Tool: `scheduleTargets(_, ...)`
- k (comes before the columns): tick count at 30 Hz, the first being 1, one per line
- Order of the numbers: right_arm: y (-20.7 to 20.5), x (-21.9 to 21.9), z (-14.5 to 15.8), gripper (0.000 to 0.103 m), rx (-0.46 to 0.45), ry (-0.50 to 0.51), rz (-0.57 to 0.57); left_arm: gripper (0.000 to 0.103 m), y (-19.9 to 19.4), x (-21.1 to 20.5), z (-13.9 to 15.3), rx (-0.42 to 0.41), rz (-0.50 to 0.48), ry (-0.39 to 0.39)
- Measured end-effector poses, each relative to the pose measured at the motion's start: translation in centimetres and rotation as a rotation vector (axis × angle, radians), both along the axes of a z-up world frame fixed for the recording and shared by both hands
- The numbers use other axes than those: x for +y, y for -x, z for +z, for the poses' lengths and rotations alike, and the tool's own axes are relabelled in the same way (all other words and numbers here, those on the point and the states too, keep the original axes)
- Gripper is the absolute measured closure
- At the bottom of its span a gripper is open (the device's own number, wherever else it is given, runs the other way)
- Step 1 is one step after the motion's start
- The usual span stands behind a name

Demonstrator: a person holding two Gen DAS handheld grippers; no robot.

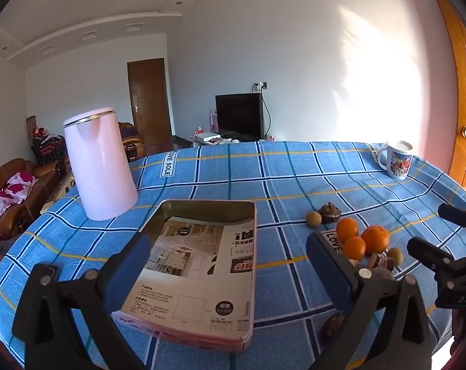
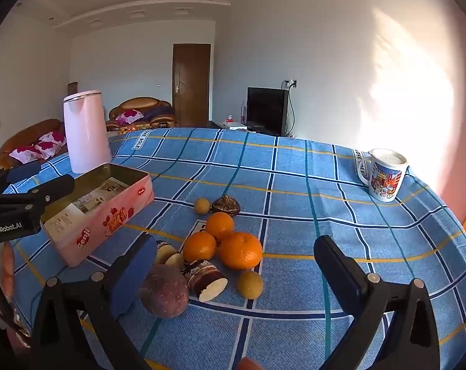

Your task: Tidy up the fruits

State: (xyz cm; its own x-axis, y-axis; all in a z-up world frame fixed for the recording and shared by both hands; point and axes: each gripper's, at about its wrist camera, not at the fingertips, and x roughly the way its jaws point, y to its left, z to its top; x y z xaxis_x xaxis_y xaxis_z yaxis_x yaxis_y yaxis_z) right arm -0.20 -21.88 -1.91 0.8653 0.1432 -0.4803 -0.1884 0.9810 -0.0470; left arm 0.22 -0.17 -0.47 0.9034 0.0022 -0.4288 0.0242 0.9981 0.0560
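Note:
A pile of fruit lies on the blue checked tablecloth: three oranges [image 2: 239,250], two small yellow-green fruits [image 2: 249,284], a purple round fruit [image 2: 165,290], cut brown-skinned pieces [image 2: 205,279] and a dark mangosteen-like fruit [image 2: 225,206]. The oranges also show in the left wrist view [image 1: 375,239]. An open pink tin box [image 1: 199,265] with a leaflet inside lies left of the pile. My left gripper [image 1: 229,265] is open, hovering over the box. My right gripper [image 2: 236,265] is open, just above the fruit pile, empty.
A pink kettle [image 1: 98,163] stands at the table's far left. A printed mug [image 2: 384,174] stands at the far right corner. The table edge curves away on the right. Sofas, a door and a television stand beyond the table.

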Motion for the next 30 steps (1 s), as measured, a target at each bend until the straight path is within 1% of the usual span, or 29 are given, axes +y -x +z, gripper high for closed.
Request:
scheduleTargets(1,-0.2,0.0,-0.1,0.001,0.005,0.002,-0.002,0.000,-0.1,-0.4,-0.1,0.009,-0.001,-0.007)
scheduleTargets(2,-0.4,0.0,-0.1,0.001,0.007,0.005,-0.006,0.000,0.2,-0.2,-0.3,-0.003,0.001,0.003)
scheduleTargets(3,0.5,0.1,-0.3,0.001,-0.031,0.014,-0.005,0.000,0.4,-0.2,-0.2,-0.008,0.005,0.003)
scheduleTargets(6,0.8,0.2,-0.3,0.001,-0.026,0.005,-0.004,0.000,0.2,-0.3,-0.3,0.002,0.009,-0.004)
scheduleTargets(10,1.2,0.3,-0.1,0.001,-0.027,-0.017,0.035,0.000,0.6,-0.5,-0.4,-0.001,0.014,-0.004)
scheduleTargets(12,1.7,0.6,0.1,0.001,-0.039,-0.008,0.037,0.000,0.8,-0.7,-0.4,-0.006,0.015,-0.008)
scheduleTargets(14,1.4,0.6,0.1,0.001,-0.040,0.001,0.042,0.000,1.0,-0.8,-0.3,-0.009,0.018,-0.013)
scheduleTargets(15,1.5,0.6,0.1,0.001,-0.043,0.002,0.045,0.000,0.5,-0.2,-0.2,-0.006,0.014,-0.007)
scheduleTargets(17,1.5,0.6,0.1,0.001,-0.044,-0.005,0.052,0.000,0.6,-0.2,-0.2,-0.006,0.014,-0.004)
scheduleTargets(30,2.1,0.4,-0.1,0.001,-0.059,-0.025,0.049,0.000,0.8,-0.1,-0.2,-0.010,0.014,-0.010)
